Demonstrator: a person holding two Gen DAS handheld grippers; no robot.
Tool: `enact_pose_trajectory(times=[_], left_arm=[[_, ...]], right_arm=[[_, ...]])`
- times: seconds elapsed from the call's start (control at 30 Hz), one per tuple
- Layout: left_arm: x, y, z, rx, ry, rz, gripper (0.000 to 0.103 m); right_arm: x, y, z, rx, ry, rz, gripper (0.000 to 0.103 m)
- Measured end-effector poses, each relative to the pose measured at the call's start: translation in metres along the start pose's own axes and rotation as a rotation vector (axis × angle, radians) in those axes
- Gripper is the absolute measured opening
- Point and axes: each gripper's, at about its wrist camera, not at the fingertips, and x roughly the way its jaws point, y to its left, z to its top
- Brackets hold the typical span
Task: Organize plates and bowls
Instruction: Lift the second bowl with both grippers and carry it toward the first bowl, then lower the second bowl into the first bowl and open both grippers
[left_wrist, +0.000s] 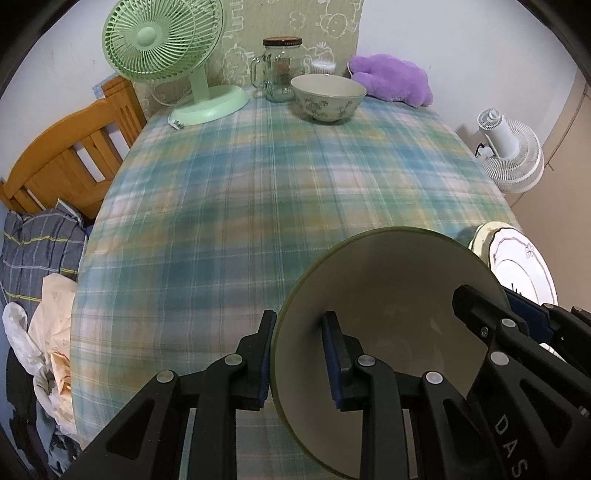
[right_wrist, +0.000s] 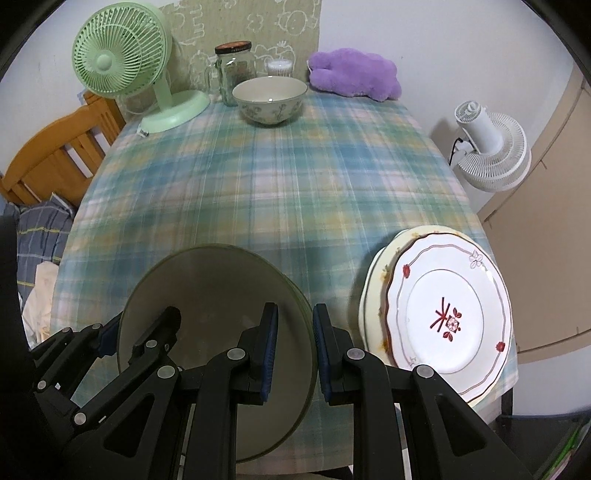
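Both grippers hold one green-rimmed cream bowl (left_wrist: 391, 332) above the near part of the plaid table (left_wrist: 258, 184). My left gripper (left_wrist: 301, 356) is shut on its left rim. My right gripper (right_wrist: 293, 347) is shut on its right rim; the bowl (right_wrist: 210, 295) fills the near left of the right wrist view. A second, floral bowl (left_wrist: 328, 96) stands at the far side, also seen in the right wrist view (right_wrist: 269, 100). A stack of plates (right_wrist: 443, 317), the top one white with red marks, lies at the near right edge and shows in the left wrist view (left_wrist: 517, 258).
A green desk fan (left_wrist: 173, 62), a glass jar (left_wrist: 282, 68) and a purple plush (left_wrist: 391, 79) stand along the far edge. A wooden chair (left_wrist: 70, 155) with clothes (left_wrist: 37, 280) is to the left. A white fan (left_wrist: 513, 151) is beyond the right edge.
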Motion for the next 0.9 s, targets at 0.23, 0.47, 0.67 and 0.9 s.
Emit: enact_pose_trajectory(times=[0.23,0.47,0.67,0.9], left_arm=[[0.011,0.001,-0.001,0.000,0.025,-0.006,0.023],[0.020,-0.006,0.000,0.019,0.036,0.014,0.023],[0.024,-0.011,0.003,0.034,0.037,0.050,0.026],[0.021,-0.014,0.002,0.036,0.052,0.035,0.040]], right_arm=[[0.011,0.000,0.001,0.006,0.022,-0.005,0.023],[0.022,-0.006,-0.001,0.016,0.026,0.006,0.023],[0.029,-0.015,-0.001,0.063,0.012,0.048,0.023],[0.028,-0.019,-0.004,0.074,0.010,0.075,0.023]])
